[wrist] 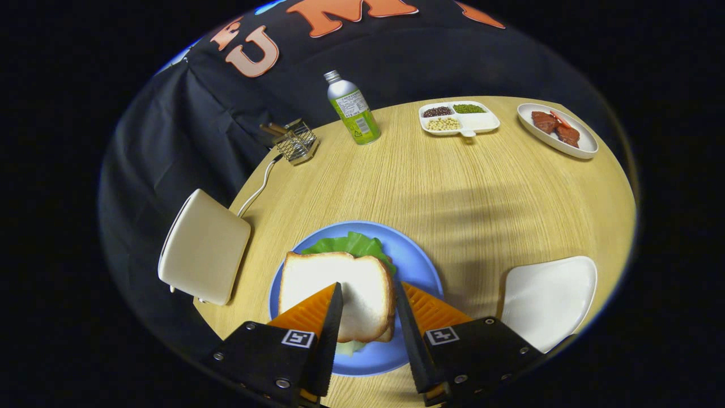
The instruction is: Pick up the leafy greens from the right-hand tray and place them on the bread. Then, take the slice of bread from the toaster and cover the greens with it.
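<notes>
Tool (368, 294): fingers spread apart, released, nothing pressed between them; they straddle the near part of the top bread slice without clearly touching it.

Top bread slice (340, 286): white, browned crust, lying flat on the stack, between and just ahead of the fingers.

Leafy greens (354, 245): green leaf under the top slice, its edge sticking out on the far side (a paler bit also peeks out at the near side).

Lower bread (386, 334): only a sliver of crust visible beneath the greens.

Blue plate (416, 266): round, carries the whole stack, set near the front of the bench.

Bench (453, 181): round, light wood grain.

Toaster (205, 246): cream-coloured, left of the plate at the bench's edge, white cord (257, 190) running back from it.

Right-hand tray (549, 300): white, bare, just right of the plate.

Wire rack (297, 141): small, metal, at the far left of the bench.

Bottle (354, 109): silver cap, green label, upright beside the rack.

Divided dish (459, 118): white, holding dark, green and pale beans in separate compartments.

Oval plate (558, 130): white, far right, with reddish-brown pieces of food.
</notes>
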`<state>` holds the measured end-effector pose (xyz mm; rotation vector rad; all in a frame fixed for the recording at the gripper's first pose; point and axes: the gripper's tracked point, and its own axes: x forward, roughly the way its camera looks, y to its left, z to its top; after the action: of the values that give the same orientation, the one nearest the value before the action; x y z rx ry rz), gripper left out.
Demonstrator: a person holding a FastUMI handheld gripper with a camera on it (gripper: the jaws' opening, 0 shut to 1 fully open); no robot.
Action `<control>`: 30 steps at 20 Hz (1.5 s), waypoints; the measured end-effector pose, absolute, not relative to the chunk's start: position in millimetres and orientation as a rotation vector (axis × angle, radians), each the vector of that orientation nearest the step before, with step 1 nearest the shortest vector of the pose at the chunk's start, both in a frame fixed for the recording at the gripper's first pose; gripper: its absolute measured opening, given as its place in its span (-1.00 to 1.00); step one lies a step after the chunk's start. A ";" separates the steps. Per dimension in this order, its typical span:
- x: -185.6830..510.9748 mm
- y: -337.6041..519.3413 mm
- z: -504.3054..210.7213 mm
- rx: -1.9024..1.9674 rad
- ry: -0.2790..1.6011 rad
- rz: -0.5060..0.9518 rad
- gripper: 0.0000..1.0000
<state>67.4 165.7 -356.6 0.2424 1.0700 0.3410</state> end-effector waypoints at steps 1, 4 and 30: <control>70.1 163.0 -352.2 0.231 1.045 0.336 0.15; 75.8 157.6 -333.1 0.230 0.969 0.314 0.18; 39.0 66.1 -6.5 0.034 0.026 0.174 0.68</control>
<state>39.0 66.1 -6.5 0.0338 0.0260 0.1744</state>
